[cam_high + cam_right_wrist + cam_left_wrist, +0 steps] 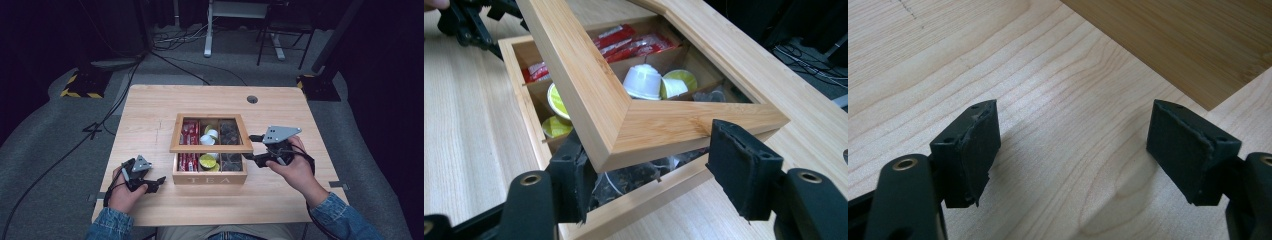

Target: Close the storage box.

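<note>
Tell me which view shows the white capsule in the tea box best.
The right gripper view: the white capsule lies close and sharp in the middle compartment, seen through the half-raised lid, beside a lime-topped capsule. The high view shows it only as a small white spot under the lid frame. The left gripper view looks at bare table.

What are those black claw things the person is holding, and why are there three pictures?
A person holds a pair of tongs in each hand. One camera looks down from above; a small camera rides on each pair.

On the wooden table stands a wooden tea box holding red packets, capsules and dark tea bags.

The right tongs sit around a corner of the box's half-raised lid, one on each side; whether they grip it I can't tell. The left tongs are open and empty above the table.
</note>
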`<state>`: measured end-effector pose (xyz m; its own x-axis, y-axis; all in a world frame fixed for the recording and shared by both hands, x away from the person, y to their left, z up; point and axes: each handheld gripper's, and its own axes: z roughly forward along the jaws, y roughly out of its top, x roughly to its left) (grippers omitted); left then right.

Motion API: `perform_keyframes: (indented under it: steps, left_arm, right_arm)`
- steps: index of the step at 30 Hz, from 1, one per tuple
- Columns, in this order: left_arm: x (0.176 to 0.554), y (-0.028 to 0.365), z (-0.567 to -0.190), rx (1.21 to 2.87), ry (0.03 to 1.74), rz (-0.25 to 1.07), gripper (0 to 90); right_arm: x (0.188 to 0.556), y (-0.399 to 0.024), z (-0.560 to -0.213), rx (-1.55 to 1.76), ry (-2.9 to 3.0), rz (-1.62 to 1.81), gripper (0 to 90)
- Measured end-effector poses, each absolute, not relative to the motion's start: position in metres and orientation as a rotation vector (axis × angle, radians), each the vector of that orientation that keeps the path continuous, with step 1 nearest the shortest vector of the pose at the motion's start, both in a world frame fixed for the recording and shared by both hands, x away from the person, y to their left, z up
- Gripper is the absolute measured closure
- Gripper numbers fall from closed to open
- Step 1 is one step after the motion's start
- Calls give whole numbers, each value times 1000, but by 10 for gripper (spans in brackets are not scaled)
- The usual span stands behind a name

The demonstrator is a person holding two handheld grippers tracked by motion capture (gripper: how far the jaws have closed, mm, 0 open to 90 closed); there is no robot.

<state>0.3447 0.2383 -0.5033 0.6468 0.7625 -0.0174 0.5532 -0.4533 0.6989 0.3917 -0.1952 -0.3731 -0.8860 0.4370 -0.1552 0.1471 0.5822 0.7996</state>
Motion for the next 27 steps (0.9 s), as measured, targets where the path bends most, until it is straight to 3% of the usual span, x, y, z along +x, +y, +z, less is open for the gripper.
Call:
perform_keyframes:
  steps: [27]
  left_arm:
    - [345, 238, -503, 2179, 1018, 394, 219]
  right_arm:
    - [381, -195, -407, 511, 2545, 1139, 331]
